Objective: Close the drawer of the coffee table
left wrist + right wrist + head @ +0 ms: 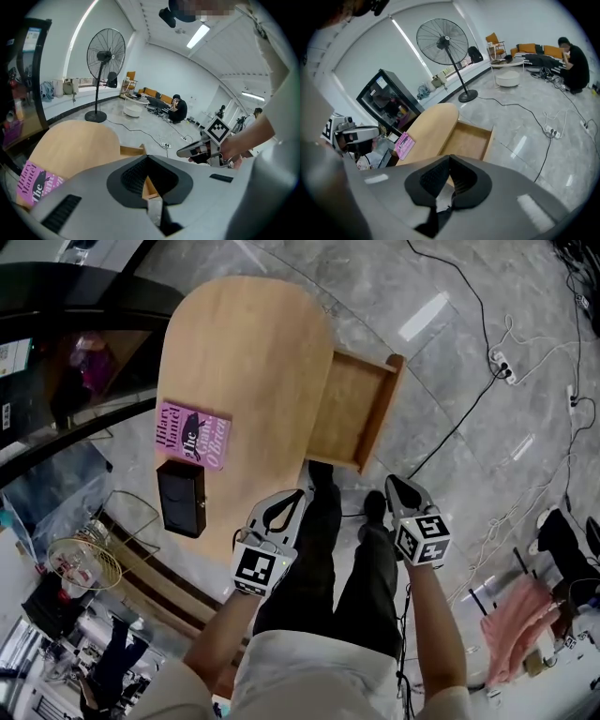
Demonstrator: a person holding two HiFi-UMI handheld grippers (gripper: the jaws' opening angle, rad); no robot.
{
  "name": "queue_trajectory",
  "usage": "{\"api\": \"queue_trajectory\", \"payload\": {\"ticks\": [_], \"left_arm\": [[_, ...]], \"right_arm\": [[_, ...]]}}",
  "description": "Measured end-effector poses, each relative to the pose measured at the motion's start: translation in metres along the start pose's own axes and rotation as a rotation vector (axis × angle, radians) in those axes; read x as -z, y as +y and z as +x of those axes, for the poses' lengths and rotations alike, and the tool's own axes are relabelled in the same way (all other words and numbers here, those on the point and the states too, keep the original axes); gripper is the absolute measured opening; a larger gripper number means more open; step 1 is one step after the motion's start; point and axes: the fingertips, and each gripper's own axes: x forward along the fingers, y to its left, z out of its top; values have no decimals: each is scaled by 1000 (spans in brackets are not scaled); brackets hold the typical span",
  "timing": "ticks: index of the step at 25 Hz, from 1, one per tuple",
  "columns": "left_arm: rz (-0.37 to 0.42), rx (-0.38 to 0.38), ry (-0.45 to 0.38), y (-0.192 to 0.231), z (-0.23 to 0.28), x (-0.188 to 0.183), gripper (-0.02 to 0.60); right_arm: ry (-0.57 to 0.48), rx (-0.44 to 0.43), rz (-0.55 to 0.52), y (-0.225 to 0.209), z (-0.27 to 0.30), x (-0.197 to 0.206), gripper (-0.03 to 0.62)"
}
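Open drawer lies just beyond right hand-held gripper, seemingly apart

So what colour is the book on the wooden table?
The rectangular book is pink; the head view shows it best.

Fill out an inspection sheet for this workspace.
Surface: wooden coffee table, oval top.
Job's things: drawer pulled open, nothing seen inside.
Clutter: pink book and black box on the tabletop.
Grippers: left gripper and right gripper, jaws shut, empty, neither touching the drawer.
Cables: power strip and black cable on the floor beyond the drawer.
Surroundings: grey marble floor, pedestal fan, seated person far off.
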Motion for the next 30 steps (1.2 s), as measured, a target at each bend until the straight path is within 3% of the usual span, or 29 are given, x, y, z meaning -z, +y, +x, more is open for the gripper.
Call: {"api": "queue_trajectory", "payload": {"ticks": [7,15,30], "left_arm": [[-39,-19,49,31,30,43,8],[-95,-56,53,32,52,70,8],[-230,-205,32,32,98,122,8]], "right_arm": [[49,19,52,-27,52,25,35],[104,9,93,-56,102,50,84],[198,-36,60,-116,169,87,195]]}}
